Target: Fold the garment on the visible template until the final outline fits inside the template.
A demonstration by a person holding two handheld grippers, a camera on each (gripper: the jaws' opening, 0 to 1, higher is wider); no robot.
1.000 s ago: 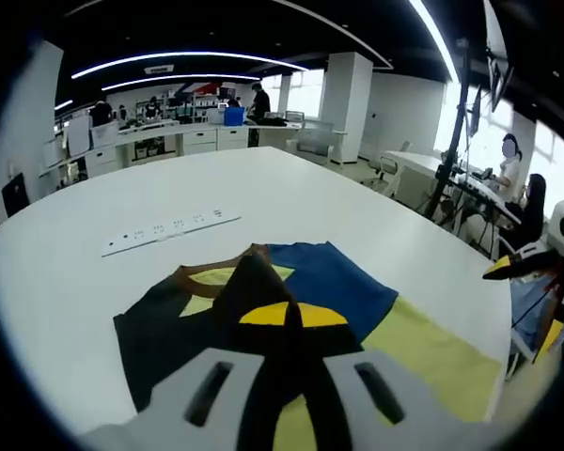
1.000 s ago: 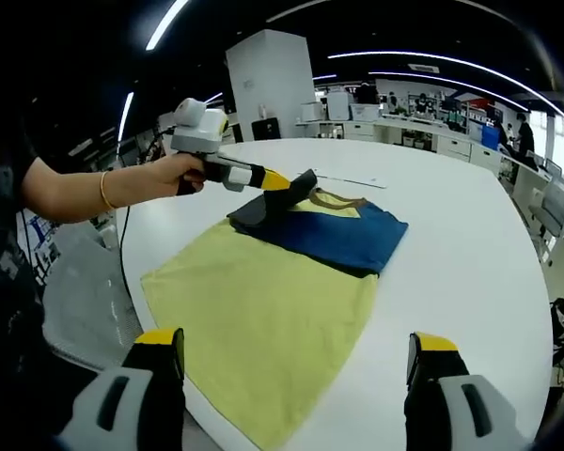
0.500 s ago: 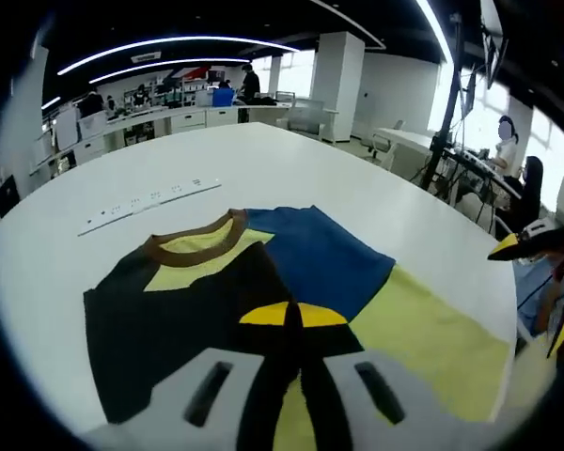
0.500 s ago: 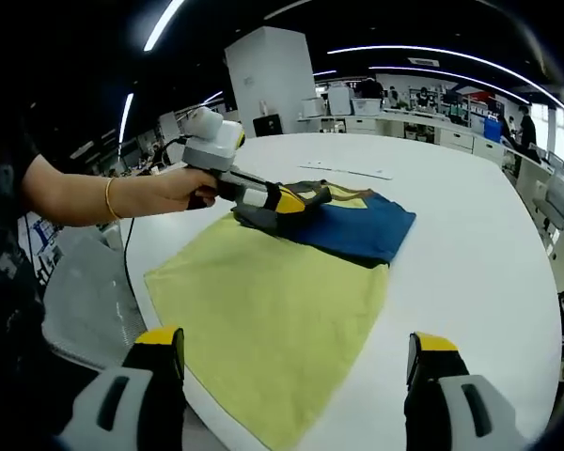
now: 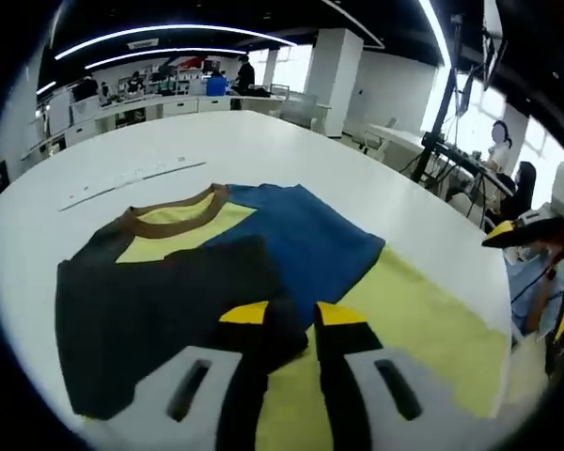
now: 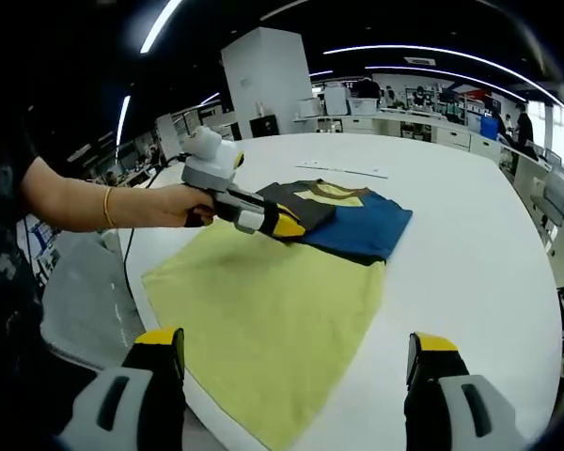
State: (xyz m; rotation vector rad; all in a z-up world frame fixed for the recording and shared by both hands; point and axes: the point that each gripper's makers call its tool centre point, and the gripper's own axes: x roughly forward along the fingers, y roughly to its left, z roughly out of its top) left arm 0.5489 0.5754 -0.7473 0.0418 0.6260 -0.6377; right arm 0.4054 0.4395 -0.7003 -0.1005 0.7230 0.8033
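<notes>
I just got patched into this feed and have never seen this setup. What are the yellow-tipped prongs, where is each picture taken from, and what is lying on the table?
No robot here: a person holds a two-jaw gripper in each hand, each with a forward-looking camera. The prongs rising from the bottom are that gripper's own jaws.

In the left gripper view, the left gripper has its jaws slightly apart at the edge of the dark part of the garment; whether it grips is unclear. In the right gripper view, the right gripper is wide open, holding nothing, and a hand holds the left gripper.

On the white table lies the garment, black, blue and yellow, partly on a yellow-green template.
</notes>
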